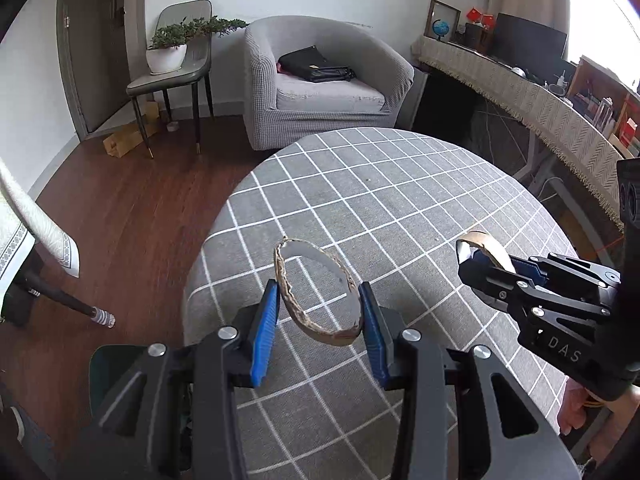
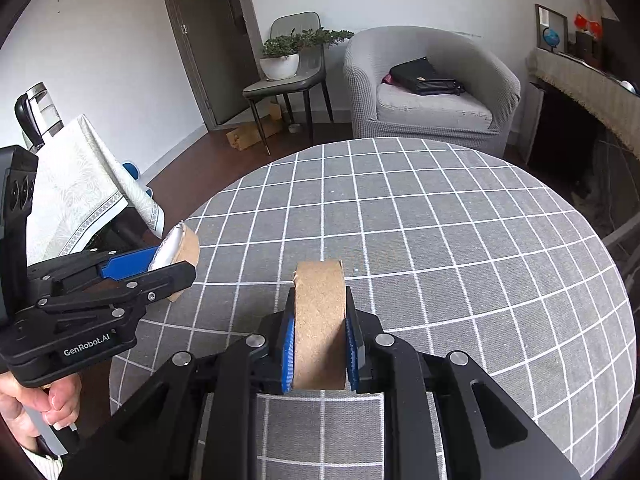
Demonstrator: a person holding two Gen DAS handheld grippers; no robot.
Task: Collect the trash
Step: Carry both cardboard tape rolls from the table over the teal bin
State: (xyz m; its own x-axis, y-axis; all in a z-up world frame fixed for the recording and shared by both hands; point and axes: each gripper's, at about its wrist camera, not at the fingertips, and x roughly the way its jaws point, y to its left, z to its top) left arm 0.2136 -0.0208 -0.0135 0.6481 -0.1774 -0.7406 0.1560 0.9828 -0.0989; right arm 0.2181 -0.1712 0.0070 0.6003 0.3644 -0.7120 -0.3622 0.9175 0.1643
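Blue pads of the left claw (image 1: 318,320) press on opposite sides of an empty cardboard tape ring (image 1: 316,292), clamping it across its width so the hollow faces forward and the checked cloth shows through the middle. That grip suits a light, stiff hoop: squeezed at the rim, it cannot roll away. Its edge looks ragged and torn, which marks it as rubbish rather than a usable roll. The right claw (image 2: 320,344) is clenched flat on a second cardboard ring (image 2: 319,320), pinching both side faces with the brown outer band turned toward the camera; from the left wrist view this ring (image 1: 486,250) pokes out ahead of the fingertips. Both rings hang clear above the round surface (image 1: 400,184), which carries a grey grid-pattern cloth and no other loose litter that I can see. A hand (image 2: 36,408) grips the left handle at the lower edge. Beyond stand a grey armchair (image 1: 328,80) with a black bag (image 1: 316,64), and a chair bearing a potted plant (image 1: 172,48). No bin is visible, so carrying both pieces to one seems the likely next step.
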